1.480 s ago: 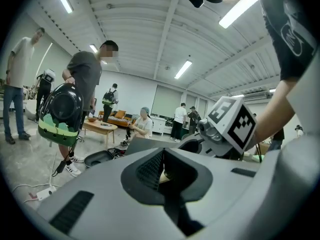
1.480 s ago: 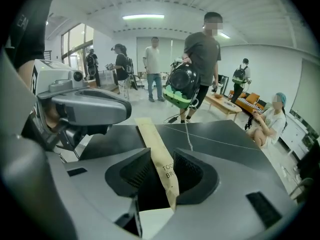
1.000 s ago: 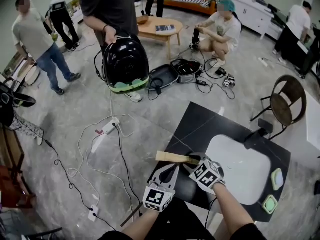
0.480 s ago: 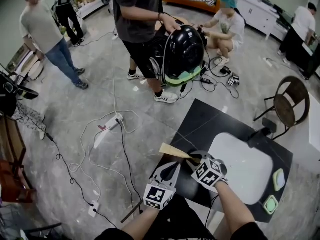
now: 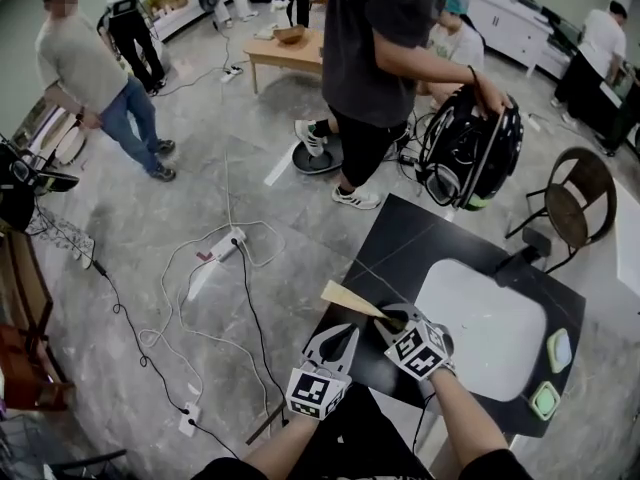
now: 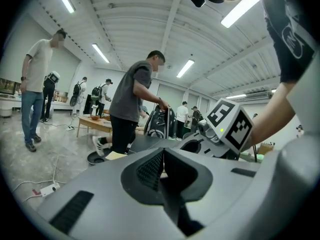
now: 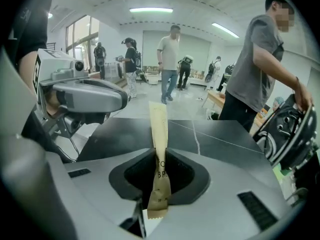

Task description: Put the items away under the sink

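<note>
A flat tan paper packet (image 5: 349, 301) sticks out over the black countertop (image 5: 400, 238), pointing up-left in the head view. My right gripper (image 5: 392, 320) has just been closing its jaws and now pinches the packet's near end. In the right gripper view the packet (image 7: 159, 129) stands on edge between the pads, which press on it at my right gripper (image 7: 159, 170). My left gripper (image 5: 340, 341) hovers just left of it at the counter's near edge. Its jaws are shut with nothing in them, as the left gripper view shows for my left gripper (image 6: 161, 156).
A white sink (image 5: 490, 328) is set in the countertop, with a black faucet (image 5: 520, 266) behind it and two green sponges (image 5: 541, 404) at its right. A person carrying a black case (image 5: 465, 153) stands by the counter's far edge. A chair (image 5: 575, 203) stands right; cables (image 5: 215, 253) lie left.
The right jaws have closed on the packet, and its free end has swung up-left. The person with the black case has walked from left to right behind the counter.
</note>
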A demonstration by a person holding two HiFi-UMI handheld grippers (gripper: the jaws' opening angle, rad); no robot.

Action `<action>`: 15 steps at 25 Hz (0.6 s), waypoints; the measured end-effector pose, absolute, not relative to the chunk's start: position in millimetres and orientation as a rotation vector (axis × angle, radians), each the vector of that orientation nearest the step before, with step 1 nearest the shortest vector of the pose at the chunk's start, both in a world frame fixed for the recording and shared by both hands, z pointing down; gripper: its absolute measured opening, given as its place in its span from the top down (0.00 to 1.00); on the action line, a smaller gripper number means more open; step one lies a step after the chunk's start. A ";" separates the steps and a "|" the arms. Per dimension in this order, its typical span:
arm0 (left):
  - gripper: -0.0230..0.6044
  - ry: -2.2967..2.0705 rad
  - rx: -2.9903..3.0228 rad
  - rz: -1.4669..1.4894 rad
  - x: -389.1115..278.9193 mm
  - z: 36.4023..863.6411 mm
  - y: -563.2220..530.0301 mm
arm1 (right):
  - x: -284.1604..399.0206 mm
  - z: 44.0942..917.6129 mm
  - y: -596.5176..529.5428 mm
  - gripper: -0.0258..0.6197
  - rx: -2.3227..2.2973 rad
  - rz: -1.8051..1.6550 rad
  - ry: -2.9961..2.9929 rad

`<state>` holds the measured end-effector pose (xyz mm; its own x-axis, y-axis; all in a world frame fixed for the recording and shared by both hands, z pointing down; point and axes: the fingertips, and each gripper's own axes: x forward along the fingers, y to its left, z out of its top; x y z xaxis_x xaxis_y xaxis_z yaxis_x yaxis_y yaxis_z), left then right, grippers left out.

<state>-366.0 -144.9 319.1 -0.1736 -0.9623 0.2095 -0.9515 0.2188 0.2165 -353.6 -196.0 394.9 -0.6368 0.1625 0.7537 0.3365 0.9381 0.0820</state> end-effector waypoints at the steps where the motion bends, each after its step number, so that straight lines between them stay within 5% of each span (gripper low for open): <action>1: 0.95 -2.197 1.796 -0.051 -364.3 318.2 -143.4 | -351.5 393.0 -195.2 0.85 -0.338 -0.264 -2.278; 15: 0.95 -2.138 1.893 -0.049 -321.4 311.9 -115.5 | -306.0 373.1 -168.8 0.85 -0.166 -0.139 -2.380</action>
<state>-321.4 -115.5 311.9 -0.0986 -0.9772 0.1882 -0.9675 0.1384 0.2117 -306.0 -168.8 373.1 -0.7222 0.0802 0.6870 0.1596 0.9858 0.0527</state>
